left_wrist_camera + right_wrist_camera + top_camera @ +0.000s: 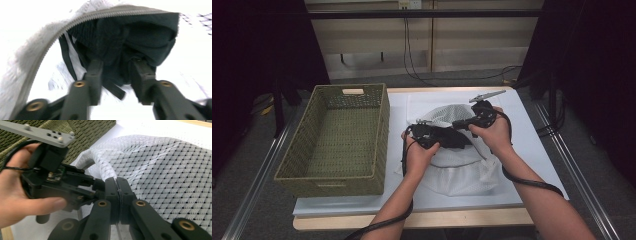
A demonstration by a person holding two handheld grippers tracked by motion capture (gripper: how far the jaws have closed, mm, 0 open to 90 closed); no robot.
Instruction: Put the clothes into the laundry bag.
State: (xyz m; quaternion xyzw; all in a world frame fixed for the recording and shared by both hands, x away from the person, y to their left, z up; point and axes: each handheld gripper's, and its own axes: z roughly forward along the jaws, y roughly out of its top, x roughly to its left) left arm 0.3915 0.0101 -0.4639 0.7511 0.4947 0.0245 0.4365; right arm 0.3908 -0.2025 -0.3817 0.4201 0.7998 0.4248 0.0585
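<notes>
A white mesh laundry bag (462,167) lies on the white mat, its zipper (75,22) undone and its mouth gaping. A dark garment (140,32) sits in the mouth. My left gripper (117,72) reaches into the opening, its jaws pressed into a bunch of that dark cloth (452,137). My right gripper (116,182) is shut on the raised edge of the mesh bag (162,162) and holds the mouth up. In the high view the right gripper (459,123) comes in from the right, just above the left gripper (443,135). How deep the garment goes is hidden.
An olive woven basket (382,135) stands empty at the left of the table, close beside the bag, and shows as the basket (82,130) behind the left hand. The white mat (527,150) has bare room to the right. Cables trail off the front edge.
</notes>
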